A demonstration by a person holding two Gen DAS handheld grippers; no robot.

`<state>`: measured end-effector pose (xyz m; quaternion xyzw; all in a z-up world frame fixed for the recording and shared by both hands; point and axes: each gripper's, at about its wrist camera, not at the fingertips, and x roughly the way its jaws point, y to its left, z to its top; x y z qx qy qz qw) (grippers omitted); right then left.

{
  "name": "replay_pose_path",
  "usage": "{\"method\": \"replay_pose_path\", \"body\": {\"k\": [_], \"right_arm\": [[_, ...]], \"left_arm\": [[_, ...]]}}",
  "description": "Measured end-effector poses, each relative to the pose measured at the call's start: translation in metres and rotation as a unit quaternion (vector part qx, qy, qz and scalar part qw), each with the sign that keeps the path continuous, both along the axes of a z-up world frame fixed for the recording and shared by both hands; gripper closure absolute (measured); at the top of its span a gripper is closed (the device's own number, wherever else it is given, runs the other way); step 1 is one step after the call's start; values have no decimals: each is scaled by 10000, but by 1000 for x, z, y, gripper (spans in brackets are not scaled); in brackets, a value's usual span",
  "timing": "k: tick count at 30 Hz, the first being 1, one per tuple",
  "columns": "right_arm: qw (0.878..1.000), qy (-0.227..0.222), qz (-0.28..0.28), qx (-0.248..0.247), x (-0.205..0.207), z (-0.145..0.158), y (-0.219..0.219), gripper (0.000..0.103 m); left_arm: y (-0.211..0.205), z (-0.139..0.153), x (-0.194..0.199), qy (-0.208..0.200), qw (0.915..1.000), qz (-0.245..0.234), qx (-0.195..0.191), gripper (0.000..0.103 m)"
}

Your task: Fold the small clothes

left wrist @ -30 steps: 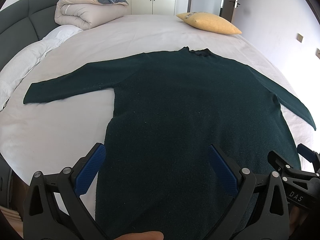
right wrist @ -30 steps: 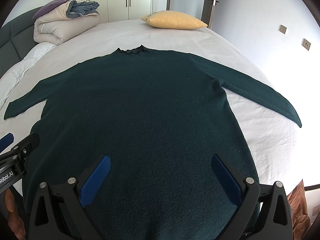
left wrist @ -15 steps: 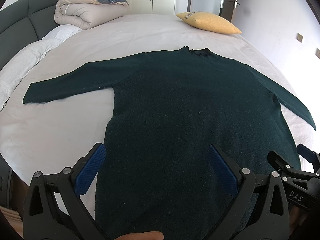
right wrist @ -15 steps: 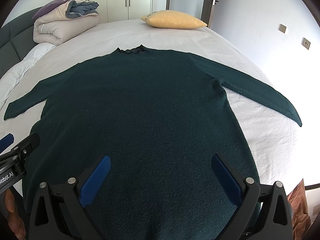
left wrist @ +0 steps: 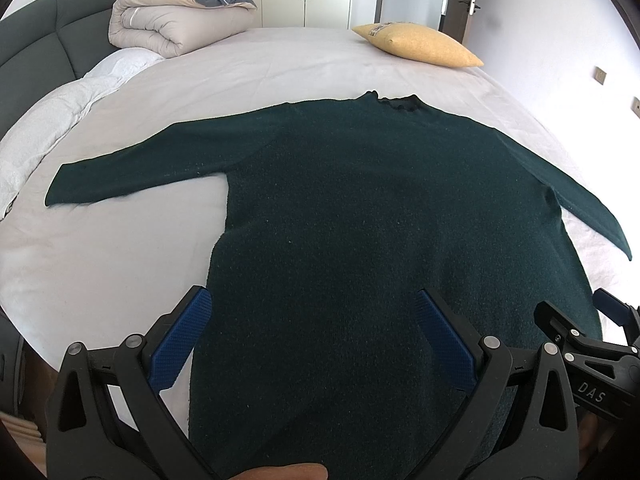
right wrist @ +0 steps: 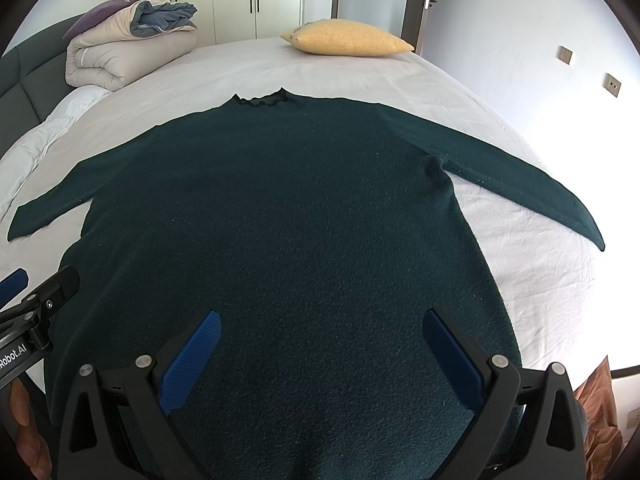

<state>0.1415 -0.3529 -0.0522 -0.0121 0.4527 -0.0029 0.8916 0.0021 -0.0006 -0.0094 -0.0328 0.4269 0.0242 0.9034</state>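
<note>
Dark green sweater [left wrist: 360, 220] lying flat on the white bed [left wrist: 100, 264], both sleeves spread out wide, neck pointing to the yellow pillow [left wrist: 420, 46]. Left gripper [left wrist: 312, 336] and right gripper [right wrist: 320, 344] hovering over the bottom part of the sweater, blue pads [right wrist: 192, 360] spread wide apart, holding nothing. Rolled-up blanket [right wrist: 120, 56] far back by the dark headboard [left wrist: 36, 56].
</note>
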Motion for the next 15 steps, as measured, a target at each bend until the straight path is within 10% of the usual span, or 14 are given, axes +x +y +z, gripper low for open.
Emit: {"method": "replay_pose_path", "body": {"k": [15], "right_arm": [[10000,16,-3,17,1,0,0,0]], "left_arm": [[0,-2,1,21,10000,3,-9,0]]}}
